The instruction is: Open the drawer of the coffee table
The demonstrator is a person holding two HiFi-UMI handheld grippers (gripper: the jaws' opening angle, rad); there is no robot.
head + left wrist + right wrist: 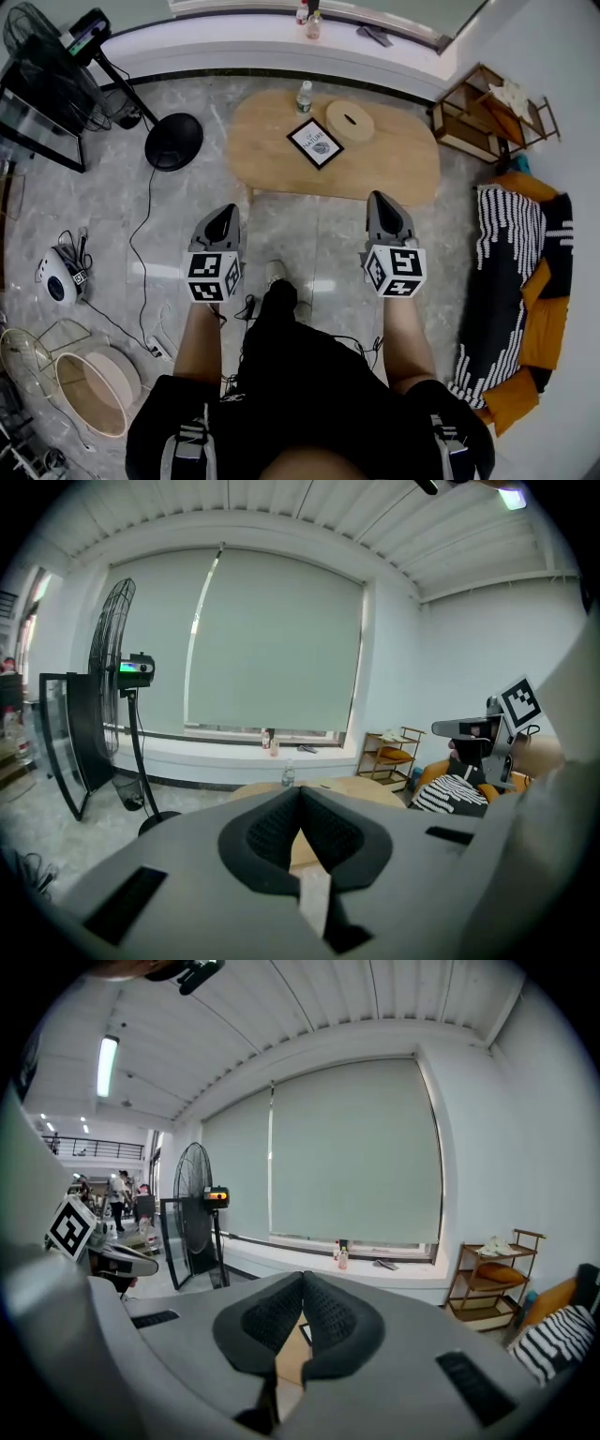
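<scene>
The oval wooden coffee table (394, 169) stands ahead of me on the grey floor; no drawer shows from above. On it are a framed picture (315, 142), a round wooden lid (350, 120) and a small bottle (304, 96). My left gripper (228, 212) hangs short of the table's near left edge, its jaws shut with nothing between them. My right gripper (381, 201) hovers at the table's near edge, right of centre, shut and empty too. In the left gripper view the left gripper (301, 796) points at the tabletop (356, 787); in the right gripper view the right gripper (302, 1281) points over it.
A standing fan's round base (174, 141) and its cable lie left of the table. A wooden shelf (483, 112) stands at the back right, a striped cushion on an orange seat (511, 272) at the right. Baskets and a small appliance (58, 277) sit on the floor at left.
</scene>
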